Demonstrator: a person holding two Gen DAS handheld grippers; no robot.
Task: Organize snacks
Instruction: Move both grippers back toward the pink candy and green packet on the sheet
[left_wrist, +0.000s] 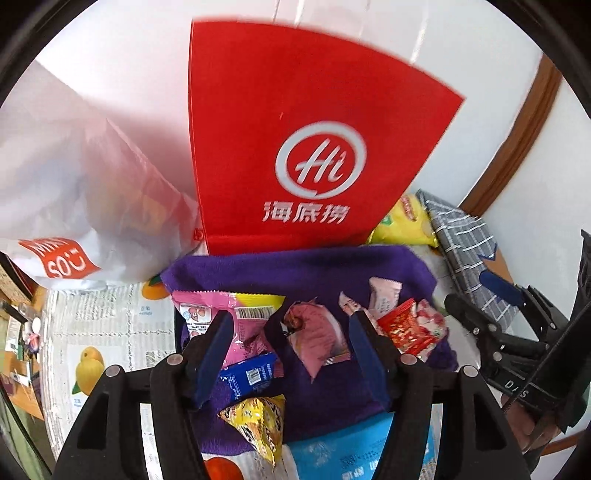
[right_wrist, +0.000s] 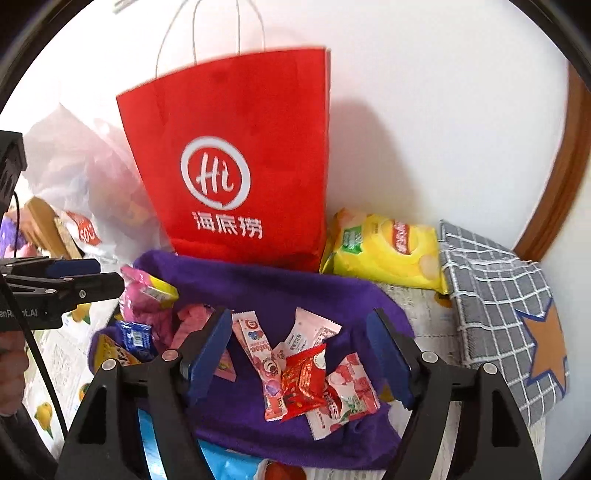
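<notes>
Right, both claws hang over the purple cloth (left_wrist: 325, 266) with nothing held: left claw (left_wrist: 291, 339) partly spread above the pink packs, right claw (right_wrist: 301, 354) wider, above the small wrappers. No earlier view, so the step is a guess: probably picking the next snack to sort. Snacks are loose on the cloth, which sits on the counter (left_wrist: 110, 332) on a fruit-print sheet. Left side: big pink pack (left_wrist: 221, 314), blue pack (left_wrist: 251, 376), yellow pack (left_wrist: 258, 417), pink sachet (left_wrist: 317, 332). Right side: red wrapper (right_wrist: 303, 380) lying on a strawberry wrapper (right_wrist: 347, 398), a long pink stick (right_wrist: 255, 339) and a pale pink wrapper (right_wrist: 306, 328) touching them. To do it well: the wrappers overlap, so take the top one, the red, first; come straight down, pads either side of its crimped body, not the flat edge, and keep clear of the cloth so it doesn't lift along with it. Thin foil will likely slip, so close fully before lifting. Containers: red bag (right_wrist: 236, 166) stands upright behind the cloth against the wall, mouth above both views, contents unseen. White bag (left_wrist: 74, 184) on its left is translucent, something coloured inside, can't tell what. Yellow chip bag (right_wrist: 384, 251) lies just right of the red bag, beside a grey checked cloth (right_wrist: 491, 288).
</notes>
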